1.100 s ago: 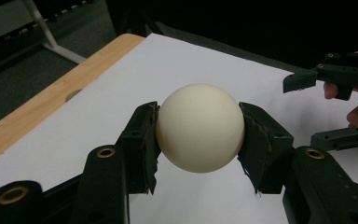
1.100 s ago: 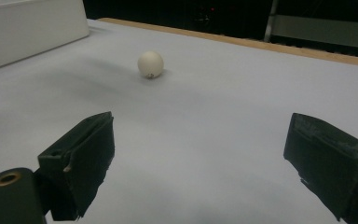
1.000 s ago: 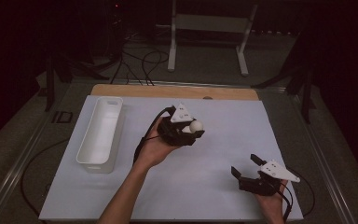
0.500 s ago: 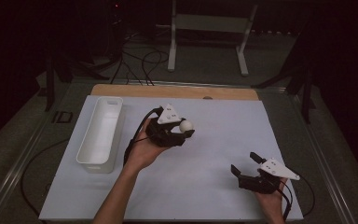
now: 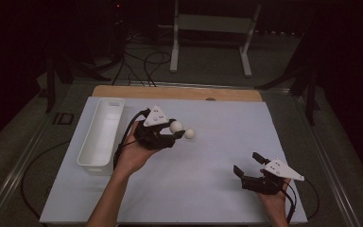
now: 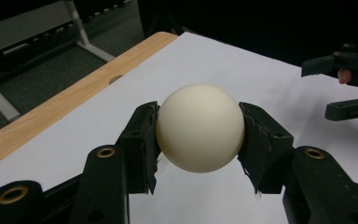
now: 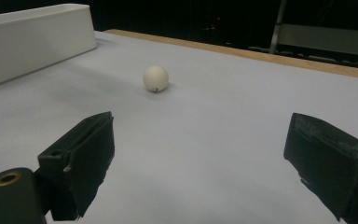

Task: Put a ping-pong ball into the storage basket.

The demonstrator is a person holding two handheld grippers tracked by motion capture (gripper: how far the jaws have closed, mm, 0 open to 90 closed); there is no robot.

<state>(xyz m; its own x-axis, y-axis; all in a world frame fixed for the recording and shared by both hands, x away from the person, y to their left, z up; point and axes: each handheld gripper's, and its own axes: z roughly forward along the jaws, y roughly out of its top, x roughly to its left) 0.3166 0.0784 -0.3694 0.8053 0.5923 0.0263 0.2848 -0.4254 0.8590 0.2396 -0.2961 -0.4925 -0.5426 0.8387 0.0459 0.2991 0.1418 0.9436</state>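
Gripping a white ball squarely between its two pads, the left gripper holds it lifted above the white mat, near the middle of the table. By the look of things the work is gathering balls into the white bin, which stands along the mat's left side, just beside the left hand; the bin's inside looks empty as far as the high view shows, so I judge the job barely begun. A second ball lies loose on the mat just right of the held one, and the right gripper view sees it resting alone on the open sheet. The right gripper hovers low near the mat's front right corner, its jaws spread wide and holding nothing. Room is generous: the stretch between the held ball and the bin is bare, and the wooden table edge at the far side lies well away.
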